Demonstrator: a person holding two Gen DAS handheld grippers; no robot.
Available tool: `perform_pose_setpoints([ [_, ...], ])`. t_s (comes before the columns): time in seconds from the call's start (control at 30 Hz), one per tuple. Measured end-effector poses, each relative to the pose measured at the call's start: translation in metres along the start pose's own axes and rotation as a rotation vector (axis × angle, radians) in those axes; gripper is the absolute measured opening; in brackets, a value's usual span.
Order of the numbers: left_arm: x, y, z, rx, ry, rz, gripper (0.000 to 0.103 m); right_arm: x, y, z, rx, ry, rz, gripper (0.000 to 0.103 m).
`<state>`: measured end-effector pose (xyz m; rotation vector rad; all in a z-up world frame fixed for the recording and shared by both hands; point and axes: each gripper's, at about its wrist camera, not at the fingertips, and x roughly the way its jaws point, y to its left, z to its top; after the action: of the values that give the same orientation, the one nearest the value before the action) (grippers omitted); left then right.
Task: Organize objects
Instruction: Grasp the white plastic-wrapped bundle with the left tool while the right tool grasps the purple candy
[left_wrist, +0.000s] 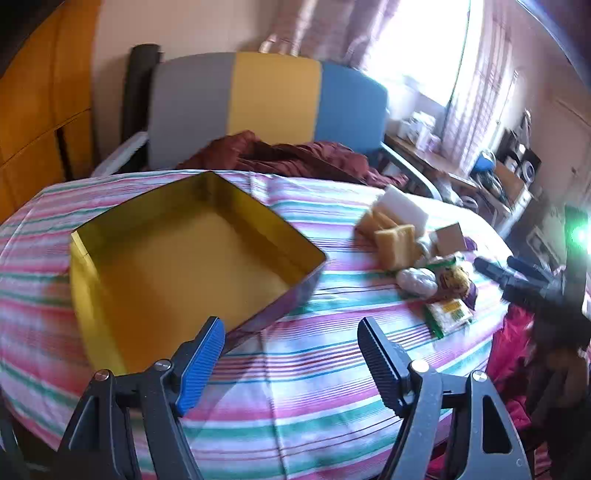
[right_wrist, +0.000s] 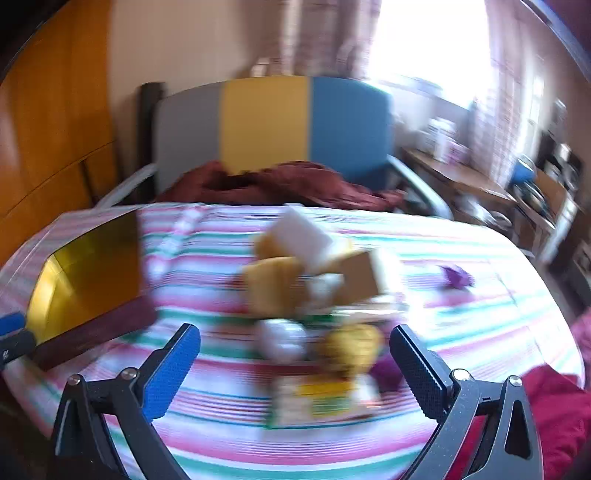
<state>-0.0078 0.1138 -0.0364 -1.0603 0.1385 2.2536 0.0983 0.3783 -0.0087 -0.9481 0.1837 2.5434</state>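
An open tin with a gold inside lies empty on the striped cloth. To its right sits a pile: a white foam block, yellow sponges, a cardboard piece, a white round lump and a green-and-yellow sachet. My left gripper is open over the tin's near corner, with nothing in it. My right gripper is open just before the pile, its view blurred; the round lump and sachet show between its fingers, untouched. It also appears as the right gripper beside the pile.
A dark red blanket lies behind the table, before a grey, yellow and blue headboard. A wooden wardrobe stands at left and a cluttered desk at right. A purple scrap lies apart on the cloth; red fabric hangs near right.
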Motion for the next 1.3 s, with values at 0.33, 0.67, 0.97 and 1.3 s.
perform_pose_setpoints([
  [0.33, 0.080, -0.063, 0.017, 0.092, 0.222, -0.096, 0.074, 0.020, -0.128, 0.014, 0.279, -0.025, -0.133, 0.103],
  [0.67, 0.140, -0.120, 0.042, 0.078, 0.233, -0.320, 0.073, 0.031, -0.158, 0.002, 0.464, 0.025, -0.062, 0.103],
  [0.97, 0.195, -0.154, 0.049, 0.145, 0.293, -0.268, 0.073, 0.041, -0.175, -0.007, 0.575, 0.064, 0.010, 0.103],
  [1.3, 0.213, -0.150, 0.039, 0.131, 0.289, -0.270, 0.062, 0.059, -0.175, -0.012, 0.584, 0.152, 0.019, 0.103],
])
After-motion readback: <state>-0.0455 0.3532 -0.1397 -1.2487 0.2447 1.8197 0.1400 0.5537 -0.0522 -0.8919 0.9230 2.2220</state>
